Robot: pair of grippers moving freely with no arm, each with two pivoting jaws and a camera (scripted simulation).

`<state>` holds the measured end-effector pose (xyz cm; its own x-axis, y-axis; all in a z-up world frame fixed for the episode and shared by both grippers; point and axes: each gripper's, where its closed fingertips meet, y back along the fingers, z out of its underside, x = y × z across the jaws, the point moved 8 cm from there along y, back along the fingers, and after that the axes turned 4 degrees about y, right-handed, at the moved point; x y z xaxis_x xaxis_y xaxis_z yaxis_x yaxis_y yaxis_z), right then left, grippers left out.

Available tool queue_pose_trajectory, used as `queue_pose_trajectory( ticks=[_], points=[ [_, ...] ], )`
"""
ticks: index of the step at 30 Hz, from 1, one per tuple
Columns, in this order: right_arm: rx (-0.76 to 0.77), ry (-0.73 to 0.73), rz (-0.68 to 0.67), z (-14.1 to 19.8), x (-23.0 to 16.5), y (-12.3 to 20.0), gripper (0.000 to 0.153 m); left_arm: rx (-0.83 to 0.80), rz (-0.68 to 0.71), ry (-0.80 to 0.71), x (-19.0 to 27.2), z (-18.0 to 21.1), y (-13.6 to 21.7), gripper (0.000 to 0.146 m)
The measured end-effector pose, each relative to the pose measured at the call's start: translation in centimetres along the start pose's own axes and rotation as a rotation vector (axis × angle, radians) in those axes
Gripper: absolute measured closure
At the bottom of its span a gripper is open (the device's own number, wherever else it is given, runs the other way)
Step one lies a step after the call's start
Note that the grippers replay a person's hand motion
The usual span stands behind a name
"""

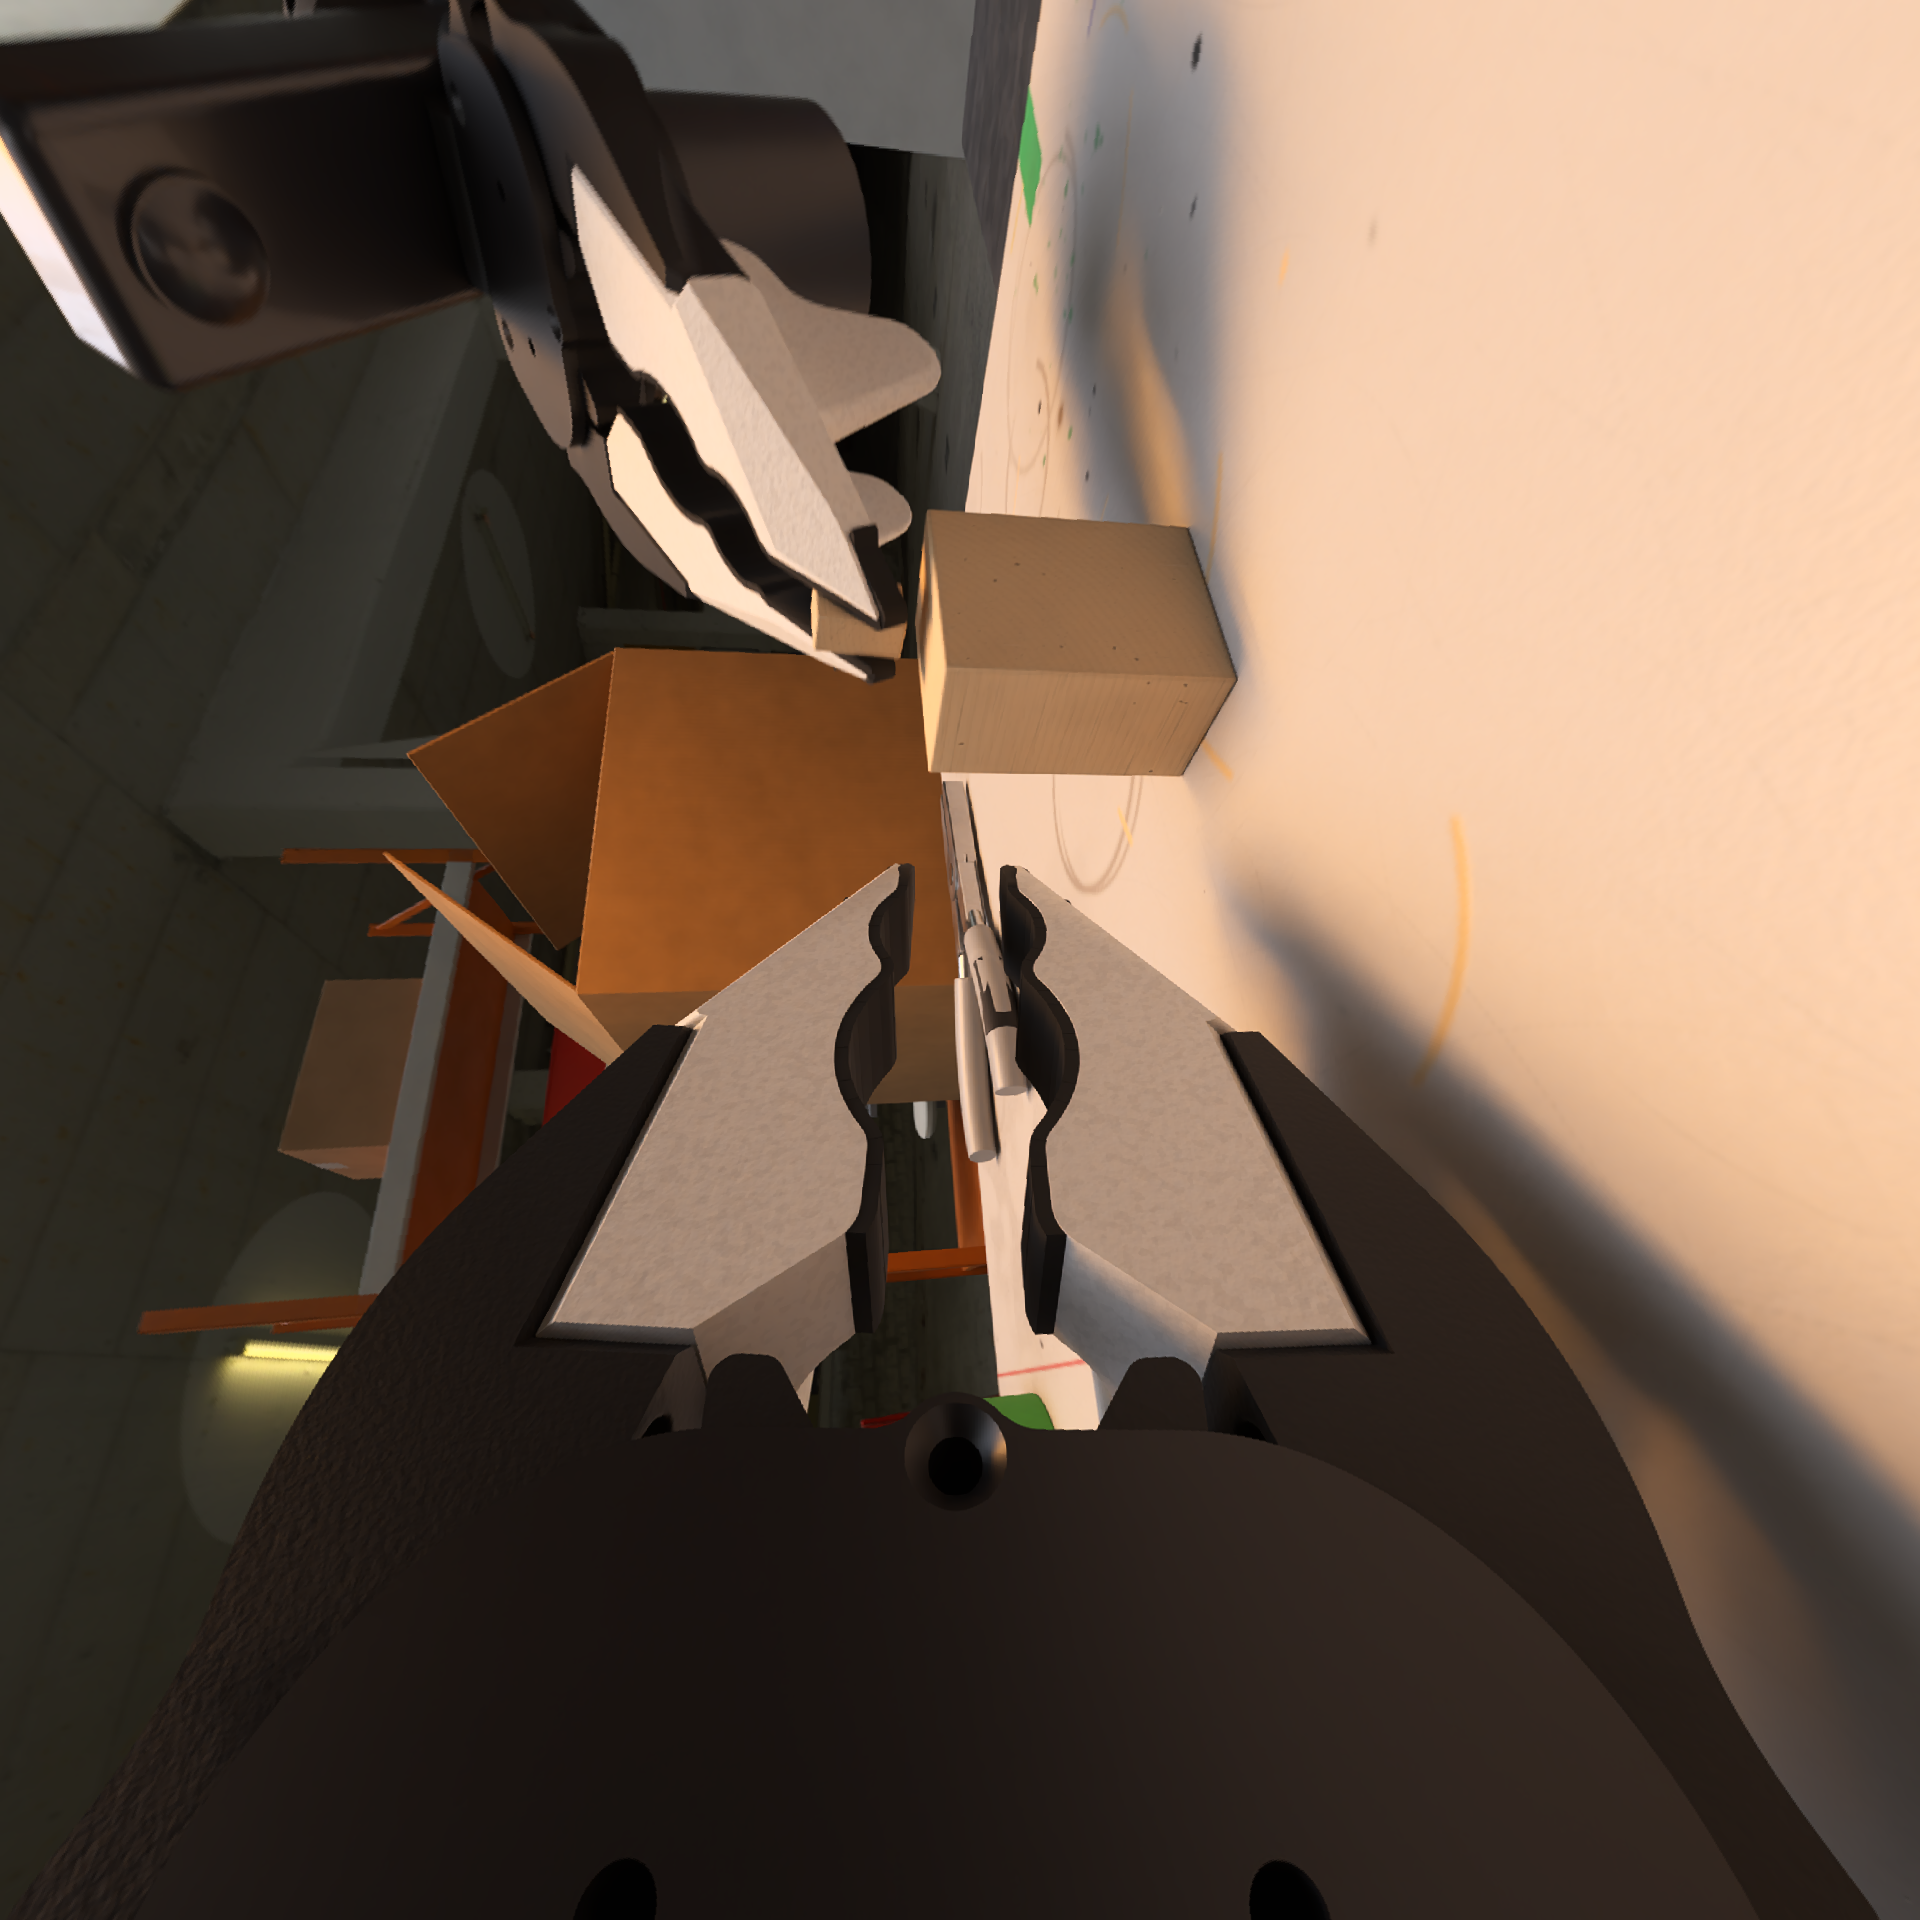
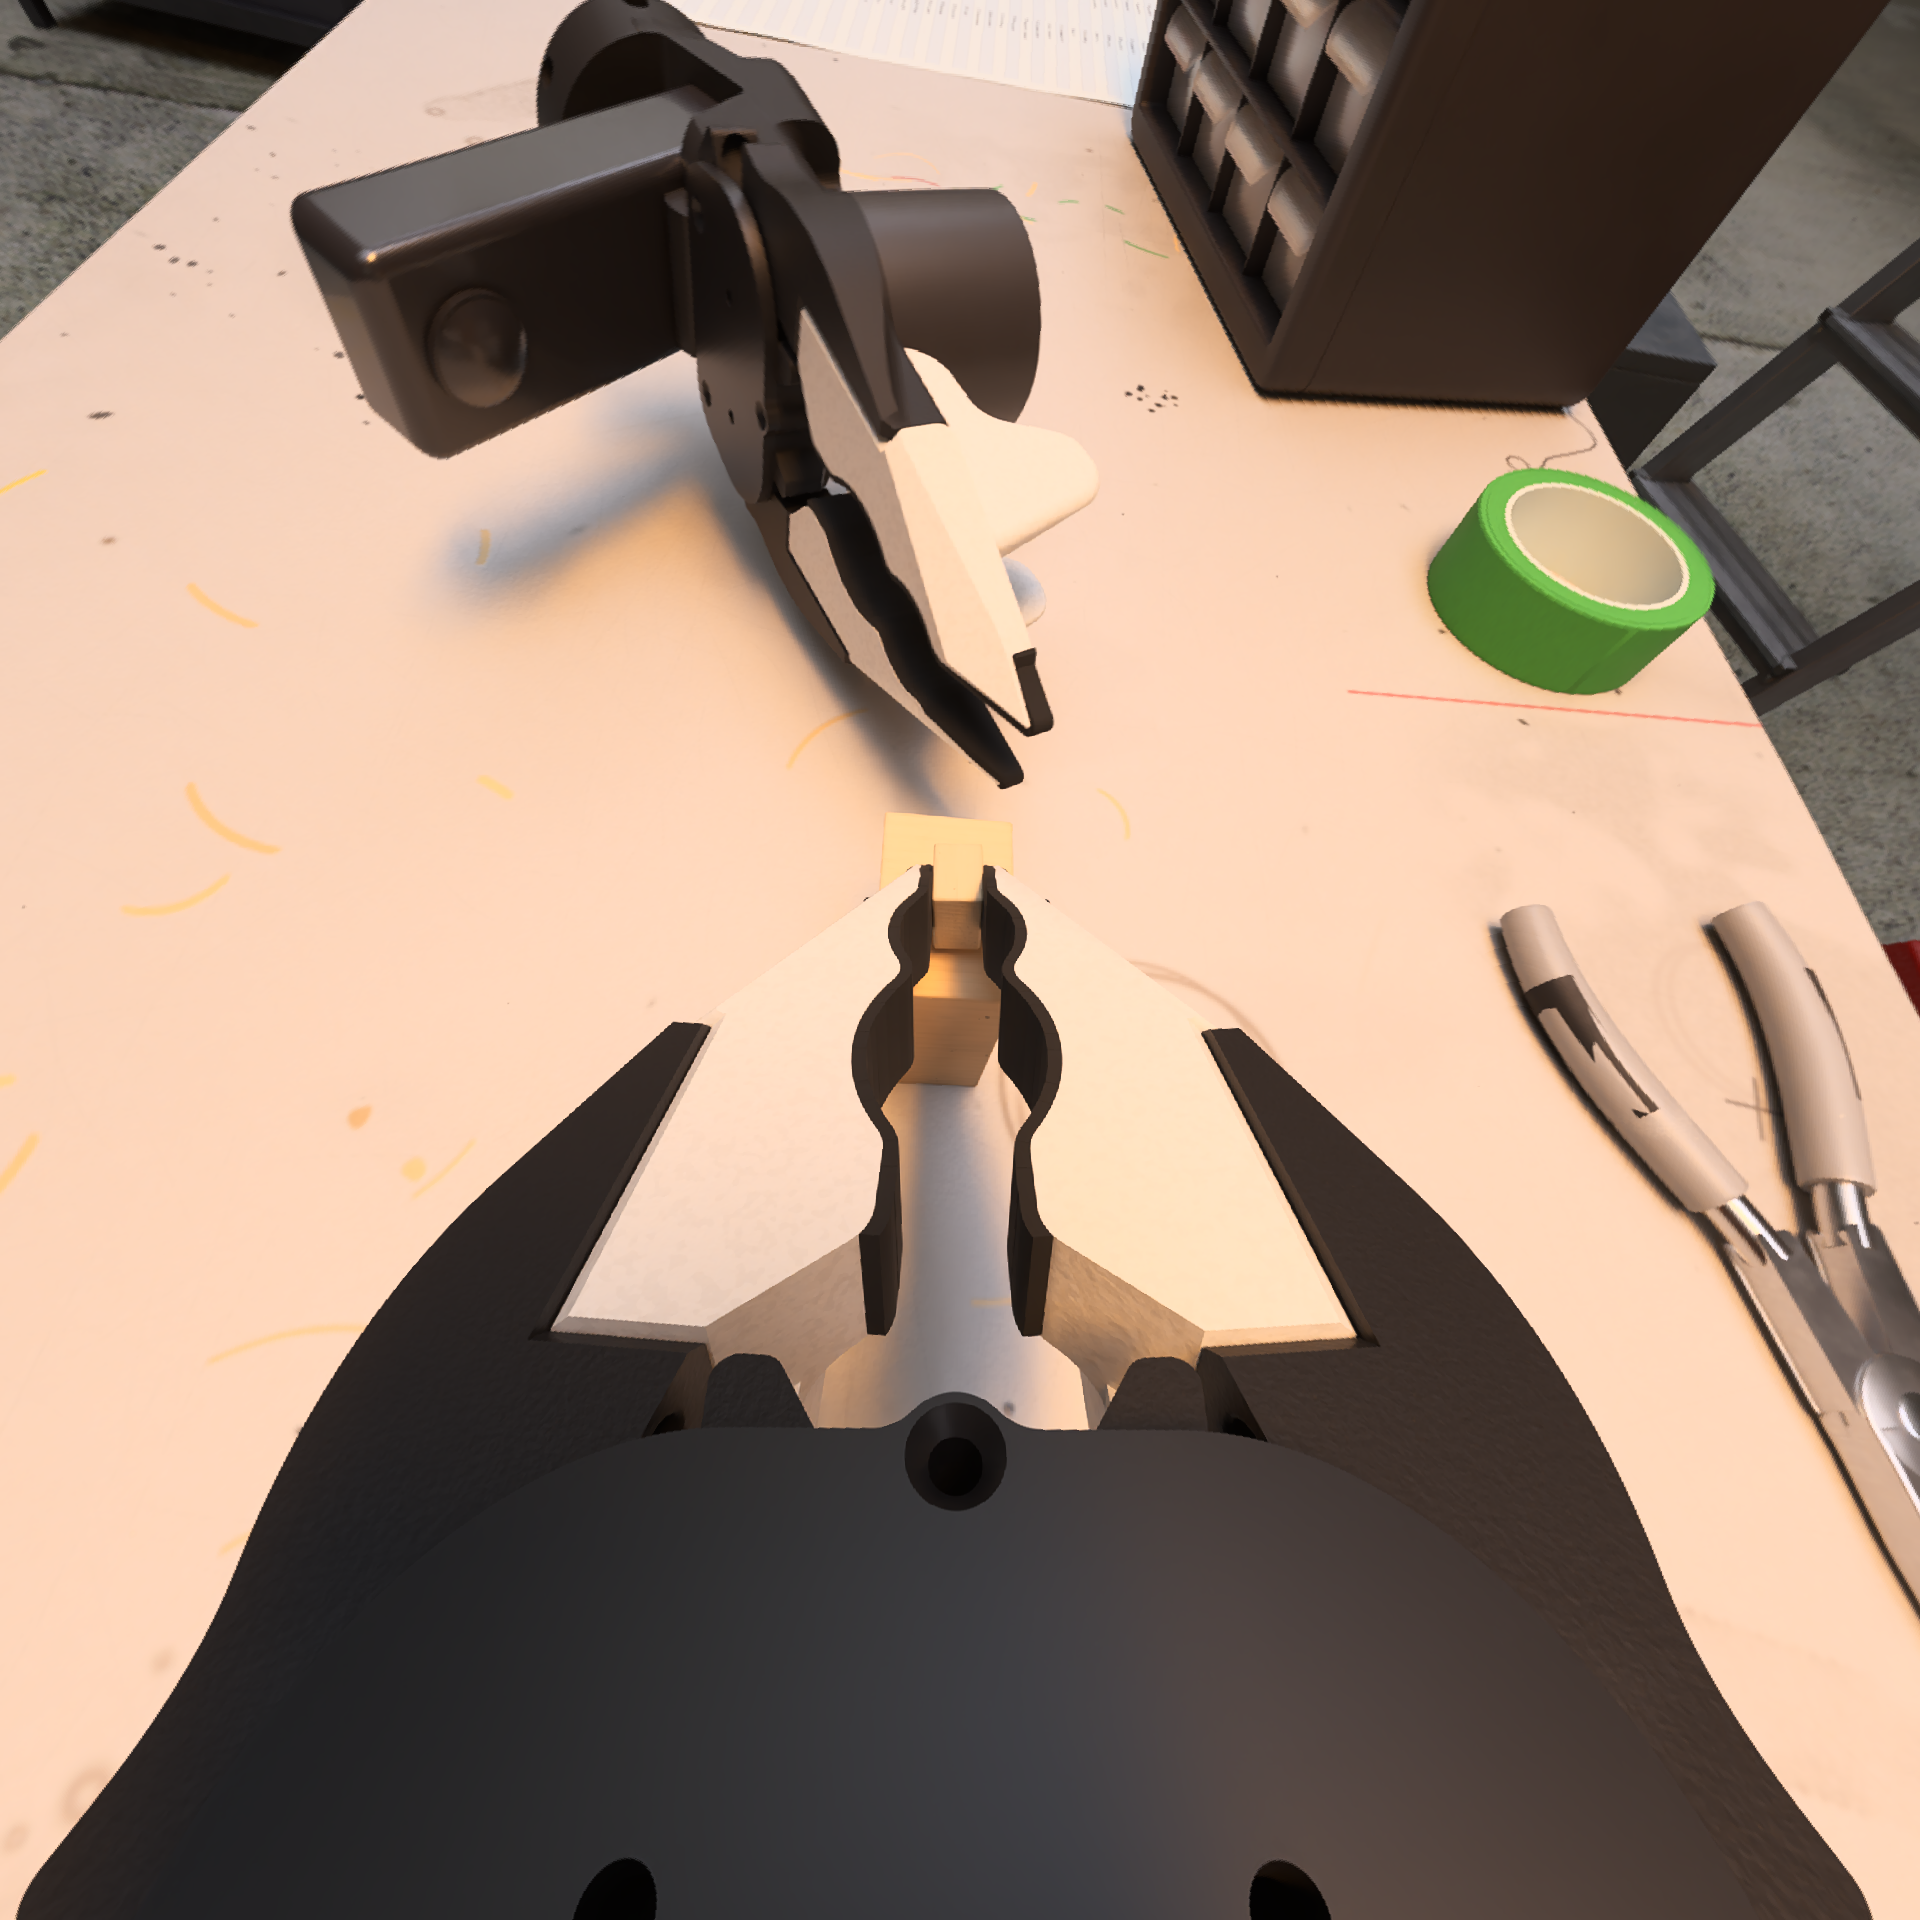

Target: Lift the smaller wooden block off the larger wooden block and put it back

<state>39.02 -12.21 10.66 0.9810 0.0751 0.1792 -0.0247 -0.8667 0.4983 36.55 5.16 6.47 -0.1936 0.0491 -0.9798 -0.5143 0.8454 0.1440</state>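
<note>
Wooden smaller block (image 2: 957,906) clamped in right gripper (image 2: 956,883), above larger block (image 1: 1070,644)

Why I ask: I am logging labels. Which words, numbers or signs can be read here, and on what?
No text can be read in either view.
white sheet, far edge: rows of fine print, too small to read.
pliers: black marks on the handles, not legible.
drawer cabinet, green tape roll, larger wooden block, smaller wooden block: no writing shows.

Left wrist view rolled sideways, skimming the table (image 1: 1558,520); right wrist view looks down from above — both close on the blocks (image 1: 1070,644).
</note>
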Motion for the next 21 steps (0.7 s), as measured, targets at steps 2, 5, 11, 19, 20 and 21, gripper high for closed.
queue_pose_trajectory(
  ticks=[2, 5, 11, 19, 20, 21],
  points=[
    [0.002, 0.021, 0.002, -0.07, -0.16, 0.28, 0.144, -0.002, 0.000, 0.024, -0.15, 0.14, 0.00, 0.130],
    [-0.001, 0.049, 0.010, -0.27, -0.37, 0.38, 0.144, -0.002, -0.002, 0.037, -0.28, 0.21, 0.02, 0.130],
    [-0.021, 0.098, 0.025, -0.46, -0.67, -0.12, 0.144, 0.002, -0.002, 0.038, -0.26, 0.17, 0.04, 0.130],
    [-0.025, 0.126, 0.042, -0.51, -0.80, -0.17, 0.144, 0.008, -0.006, 0.047, -0.32, 0.16, 0.08, 0.130],
    [-0.025, 0.130, 0.043, -0.52, -0.83, -0.18, 0.144, 0.009, -0.006, 0.048, -0.33, 0.16, 0.08, 0.130],
    [-0.025, 0.132, 0.043, -0.52, -0.85, -0.18, 0.144, 0.009, -0.005, 0.049, -0.33, 0.17, 0.07, 0.130]
  ],
)
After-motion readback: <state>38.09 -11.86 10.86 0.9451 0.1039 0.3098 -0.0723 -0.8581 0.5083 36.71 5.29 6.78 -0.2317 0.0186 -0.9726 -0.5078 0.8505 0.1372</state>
